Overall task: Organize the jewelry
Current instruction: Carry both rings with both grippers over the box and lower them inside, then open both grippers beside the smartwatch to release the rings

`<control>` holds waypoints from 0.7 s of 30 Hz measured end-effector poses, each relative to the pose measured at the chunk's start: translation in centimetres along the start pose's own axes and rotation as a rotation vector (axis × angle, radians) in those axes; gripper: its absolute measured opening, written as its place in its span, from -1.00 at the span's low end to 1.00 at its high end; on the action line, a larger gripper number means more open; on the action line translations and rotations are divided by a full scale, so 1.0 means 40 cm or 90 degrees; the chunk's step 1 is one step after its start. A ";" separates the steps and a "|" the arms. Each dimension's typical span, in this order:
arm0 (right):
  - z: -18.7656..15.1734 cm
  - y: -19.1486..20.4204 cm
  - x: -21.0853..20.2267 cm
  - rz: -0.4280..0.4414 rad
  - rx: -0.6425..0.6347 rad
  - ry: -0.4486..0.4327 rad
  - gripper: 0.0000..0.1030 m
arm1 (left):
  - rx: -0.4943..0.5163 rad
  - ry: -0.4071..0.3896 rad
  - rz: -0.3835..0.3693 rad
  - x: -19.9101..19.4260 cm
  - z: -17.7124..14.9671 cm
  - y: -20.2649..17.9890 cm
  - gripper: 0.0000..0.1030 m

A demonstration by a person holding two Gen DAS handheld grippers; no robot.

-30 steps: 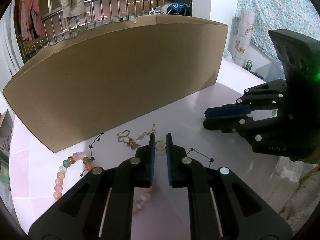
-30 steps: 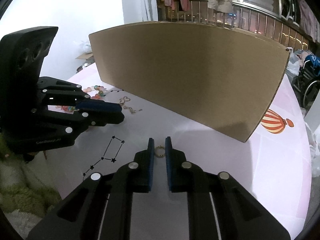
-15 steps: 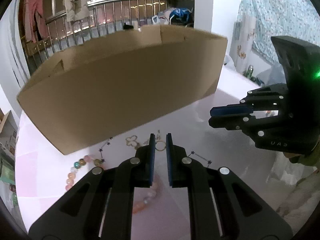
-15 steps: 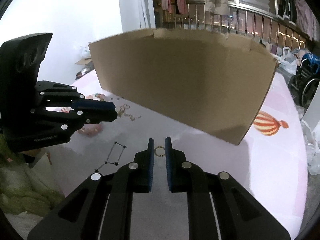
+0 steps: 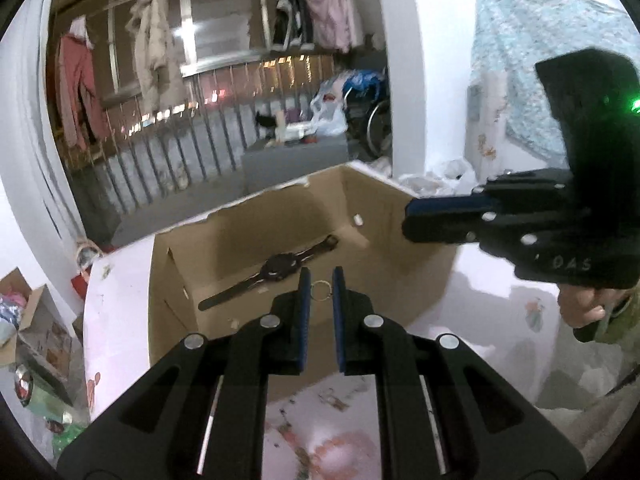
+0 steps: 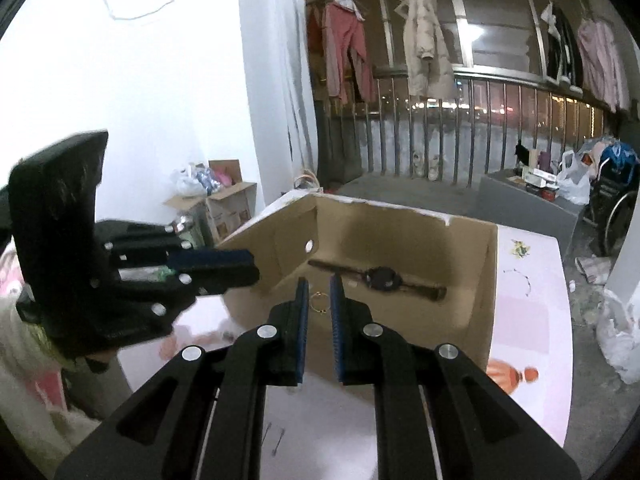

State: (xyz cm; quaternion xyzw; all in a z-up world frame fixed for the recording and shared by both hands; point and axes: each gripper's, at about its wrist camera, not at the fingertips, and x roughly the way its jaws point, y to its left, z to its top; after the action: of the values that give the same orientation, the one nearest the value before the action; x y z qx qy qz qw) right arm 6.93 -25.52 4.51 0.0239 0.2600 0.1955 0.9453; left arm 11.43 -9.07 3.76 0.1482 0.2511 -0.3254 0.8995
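Above the open brown cardboard box (image 5: 380, 208) holding a black strap wristwatch (image 5: 280, 270), the left gripper (image 5: 321, 292) and right gripper (image 6: 319, 300) each pinch a thin gold ring (image 5: 321, 291).

A small gold ring (image 5: 320, 291) sits mid-frame, pinched upright. A second gold ring (image 6: 319, 302) does too. A black watch (image 5: 276, 274) lies flat in the brown box (image 5: 416, 280).
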 end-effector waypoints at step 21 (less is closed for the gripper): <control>0.042 -0.161 0.141 -0.008 0.149 0.069 -0.52 | -0.108 0.081 -0.033 0.193 0.052 0.126 -0.42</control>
State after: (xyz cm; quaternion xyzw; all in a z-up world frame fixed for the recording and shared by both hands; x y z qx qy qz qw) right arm 14.51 -29.21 2.30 0.1217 0.3316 0.1591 0.9219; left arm 20.59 -10.14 1.76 0.0851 0.3384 -0.3160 0.8822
